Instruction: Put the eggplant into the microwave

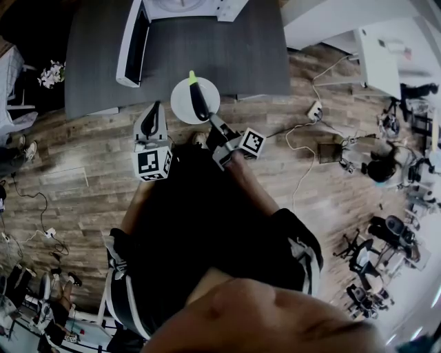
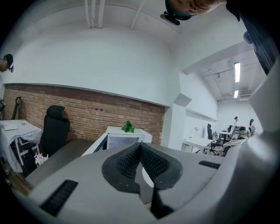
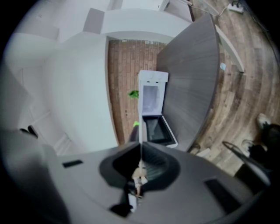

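Observation:
A dark eggplant (image 1: 198,101) with a green tip lies on a round white plate (image 1: 180,103) held at the front edge of the grey table (image 1: 234,55). My right gripper (image 1: 210,118) is shut on the plate's near rim. In the right gripper view the plate (image 3: 140,131) shows edge-on between the jaws, and the eggplant's tip (image 3: 135,125) pokes out beyond them. The white microwave (image 1: 186,7) stands at the table's back with its door (image 1: 132,45) swung open. My left gripper (image 1: 154,110) hangs shut and empty left of the plate, facing the microwave (image 2: 124,139).
A small green plant (image 2: 128,127) sits on top of the microwave. A black office chair (image 2: 54,129) stands left of the table. Cables and a power strip (image 1: 315,110) lie on the wooden floor at right, near a white desk (image 1: 386,48).

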The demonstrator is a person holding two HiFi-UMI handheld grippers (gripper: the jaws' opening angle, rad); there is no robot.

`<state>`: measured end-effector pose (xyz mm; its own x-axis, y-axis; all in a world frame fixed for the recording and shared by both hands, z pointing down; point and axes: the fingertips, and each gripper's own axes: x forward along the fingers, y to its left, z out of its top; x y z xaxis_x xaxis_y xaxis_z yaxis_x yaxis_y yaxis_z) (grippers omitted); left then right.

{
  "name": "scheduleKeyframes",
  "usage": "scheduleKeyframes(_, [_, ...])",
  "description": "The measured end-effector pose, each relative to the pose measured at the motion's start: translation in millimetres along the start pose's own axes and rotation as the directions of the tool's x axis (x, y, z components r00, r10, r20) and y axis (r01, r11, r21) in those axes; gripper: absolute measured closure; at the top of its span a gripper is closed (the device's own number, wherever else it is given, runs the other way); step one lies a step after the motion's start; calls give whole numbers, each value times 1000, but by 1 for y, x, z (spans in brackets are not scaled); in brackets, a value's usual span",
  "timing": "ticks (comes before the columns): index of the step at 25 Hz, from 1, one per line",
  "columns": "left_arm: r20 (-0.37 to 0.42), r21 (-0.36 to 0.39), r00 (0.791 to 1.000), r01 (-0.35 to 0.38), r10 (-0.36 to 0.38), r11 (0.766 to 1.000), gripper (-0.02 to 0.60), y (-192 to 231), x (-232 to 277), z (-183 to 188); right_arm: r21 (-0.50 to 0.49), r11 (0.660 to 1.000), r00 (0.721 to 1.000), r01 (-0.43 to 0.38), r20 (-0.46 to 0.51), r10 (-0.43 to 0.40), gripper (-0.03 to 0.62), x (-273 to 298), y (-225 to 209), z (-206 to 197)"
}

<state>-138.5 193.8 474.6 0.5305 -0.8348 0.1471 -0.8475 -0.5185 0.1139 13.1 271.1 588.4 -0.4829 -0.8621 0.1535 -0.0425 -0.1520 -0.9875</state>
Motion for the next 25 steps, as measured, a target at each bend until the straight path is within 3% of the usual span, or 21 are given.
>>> scheduleKeyframes(5, [0,9,1000,-10,10,1000,545,-13,4,1,0,1000,1000,0,-7,0,558,-7,0,12])
scheduleKeyframes(12, [-9,12,999,-40,40,999,545,-45,31,7,11,1000,1000,6,-16,-6,559,-12,-5,60])
scheduleKeyframes(25, [-2,39,996,-93,93,995,545,-62,25,9,17,1000,998,-26,-63,27,559,-7,-14,81])
